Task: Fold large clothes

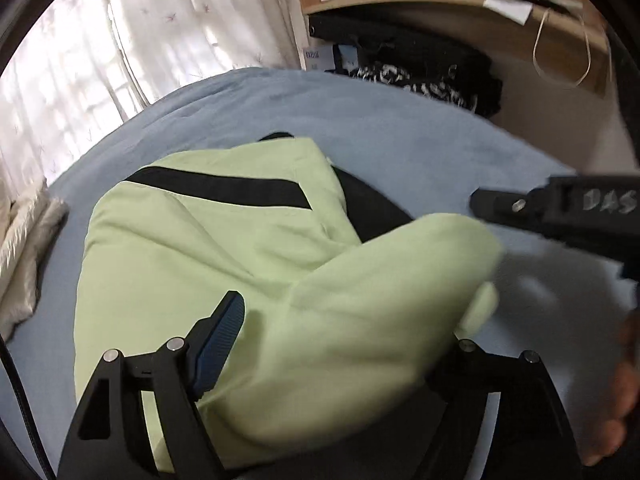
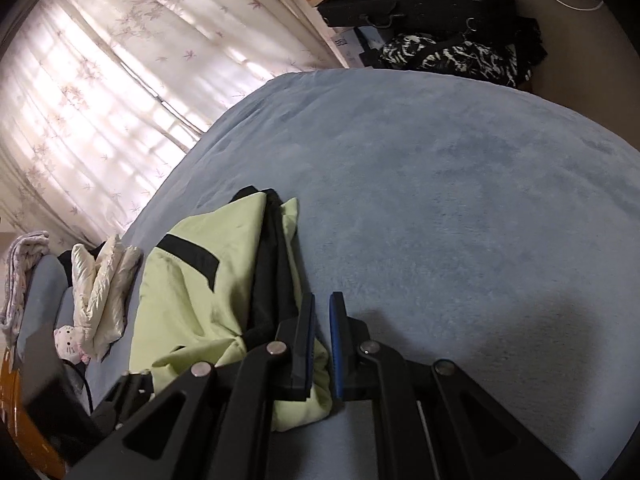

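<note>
A light-green jacket [image 1: 200, 248] with a black stripe and black lining lies partly folded on the blue bed [image 1: 400, 132]. My left gripper [image 1: 348, 316] stands open wide above it. A blurred green fold of the jacket drapes across the gap and hides the right finger, while the left finger [image 1: 224, 332] shows bare. My right gripper [image 2: 322, 304] is shut with nothing seen between its pads, low over the bed [image 2: 440, 200] at the jacket's [image 2: 192, 300] right edge. In the left wrist view the right gripper [image 1: 478, 200] reaches in from the right, past the black lining.
A cream puffy garment [image 2: 104, 280] and a pink plush toy [image 2: 70, 344] lie at the bed's left edge. Black bags [image 2: 440, 40] are piled beyond the far edge under a wooden desk [image 1: 400, 0]. Curtains [image 2: 100, 80] hang on the left. A hand [image 1: 624, 380] shows at lower right.
</note>
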Demonstrator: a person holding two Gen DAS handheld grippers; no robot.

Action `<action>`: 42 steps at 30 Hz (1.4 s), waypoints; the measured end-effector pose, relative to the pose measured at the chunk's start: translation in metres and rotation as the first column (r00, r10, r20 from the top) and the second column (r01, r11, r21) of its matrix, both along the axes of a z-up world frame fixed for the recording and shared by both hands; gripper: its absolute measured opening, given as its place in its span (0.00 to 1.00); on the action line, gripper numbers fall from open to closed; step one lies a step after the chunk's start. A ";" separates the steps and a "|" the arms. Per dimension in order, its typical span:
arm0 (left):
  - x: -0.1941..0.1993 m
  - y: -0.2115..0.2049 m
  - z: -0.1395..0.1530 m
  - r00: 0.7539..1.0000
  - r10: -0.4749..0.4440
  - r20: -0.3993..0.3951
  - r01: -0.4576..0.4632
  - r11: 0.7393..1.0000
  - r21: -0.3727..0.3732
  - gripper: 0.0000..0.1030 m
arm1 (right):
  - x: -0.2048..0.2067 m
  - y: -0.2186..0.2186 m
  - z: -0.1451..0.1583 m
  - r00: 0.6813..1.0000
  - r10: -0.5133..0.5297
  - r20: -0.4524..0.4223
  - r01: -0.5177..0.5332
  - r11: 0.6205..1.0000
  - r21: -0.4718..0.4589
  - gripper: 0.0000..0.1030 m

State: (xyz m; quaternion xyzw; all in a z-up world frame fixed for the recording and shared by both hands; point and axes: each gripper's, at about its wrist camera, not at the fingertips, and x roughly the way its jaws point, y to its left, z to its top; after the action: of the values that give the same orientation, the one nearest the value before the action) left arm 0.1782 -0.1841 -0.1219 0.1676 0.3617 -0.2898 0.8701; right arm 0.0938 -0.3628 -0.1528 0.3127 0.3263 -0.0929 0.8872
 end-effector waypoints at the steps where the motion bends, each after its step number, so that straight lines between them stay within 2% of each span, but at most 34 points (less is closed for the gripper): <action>1: -0.002 0.003 0.005 1.000 -0.001 -0.010 0.001 1.000 -0.015 0.76 | 0.003 0.001 0.001 1.000 0.007 0.003 -0.007 1.000 0.000 0.08; 3: -0.007 0.018 0.017 0.999 0.012 -0.035 -0.014 0.998 -0.060 0.76 | 0.002 0.003 0.003 1.000 0.014 0.011 -0.014 1.000 0.006 0.18; 5: -0.015 0.034 0.028 0.998 0.022 -0.051 -0.027 0.995 -0.101 0.76 | 0.000 0.005 0.006 1.000 0.021 0.017 -0.021 1.000 0.010 0.32; 9: -0.013 0.069 0.044 0.995 0.082 -0.063 -0.090 0.986 -0.137 0.76 | -0.001 0.014 0.016 0.996 0.089 0.018 -0.090 0.996 0.016 0.32; 13: -0.006 0.116 0.057 0.977 0.199 -0.076 -0.209 0.964 -0.165 0.76 | 0.003 0.030 0.030 0.981 0.196 0.008 -0.196 0.981 0.012 0.32; 17: 0.010 0.154 0.043 0.945 0.310 -0.105 -0.322 0.938 -0.125 0.76 | 0.015 0.042 0.033 0.958 0.283 -0.041 -0.282 0.959 0.036 0.32; 21: 0.034 0.172 0.018 0.922 0.361 -0.140 -0.374 0.924 -0.079 0.76 | 0.039 0.048 0.022 0.927 0.351 -0.134 -0.342 0.936 0.090 0.37; 23: 0.039 0.177 0.009 0.922 0.353 -0.160 -0.368 0.927 -0.077 0.76 | 0.054 0.048 0.011 0.909 0.382 -0.167 -0.360 0.921 0.146 0.46; 28: 0.042 0.176 -0.005 0.921 0.334 -0.200 -0.359 0.927 -0.105 0.76 | 0.082 0.050 -0.027 0.849 0.442 -0.291 -0.364 0.887 0.285 0.46; 31: 0.043 0.178 -0.010 0.915 0.331 -0.228 -0.366 0.922 -0.130 0.76 | 0.088 0.041 -0.040 0.861 0.439 -0.259 -0.321 0.862 0.393 0.46; 34: 0.042 0.179 -0.012 0.912 0.326 -0.249 -0.368 0.918 -0.146 0.76 | 0.092 0.031 -0.052 0.887 0.429 -0.168 -0.287 0.799 0.529 0.46; 37: 0.042 0.179 -0.013 0.914 0.324 -0.244 -0.365 0.919 -0.146 0.76 | 0.093 0.027 -0.057 0.898 0.429 -0.098 -0.296 0.753 0.588 0.47; 39: 0.041 0.178 -0.012 0.914 0.325 -0.242 -0.365 0.919 -0.147 0.76 | 0.093 0.026 -0.056 0.904 0.424 -0.062 -0.307 0.742 0.596 0.43; 41: 0.041 0.178 -0.012 0.914 0.327 -0.241 -0.367 0.918 -0.148 0.76 | 0.090 0.023 -0.055 0.909 0.415 -0.024 -0.318 0.732 0.603 0.27; 42: 0.041 0.178 -0.012 0.913 0.328 -0.241 -0.369 0.918 -0.148 0.76 | 0.089 0.022 -0.055 0.913 0.407 -0.013 -0.319 0.734 0.600 0.22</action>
State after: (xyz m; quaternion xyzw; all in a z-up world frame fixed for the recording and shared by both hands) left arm 0.2191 -0.0064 -0.1340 -0.0156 0.4469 -0.1788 0.8764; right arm 0.1823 -0.3411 -0.2080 0.4930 0.4565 0.1654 0.7220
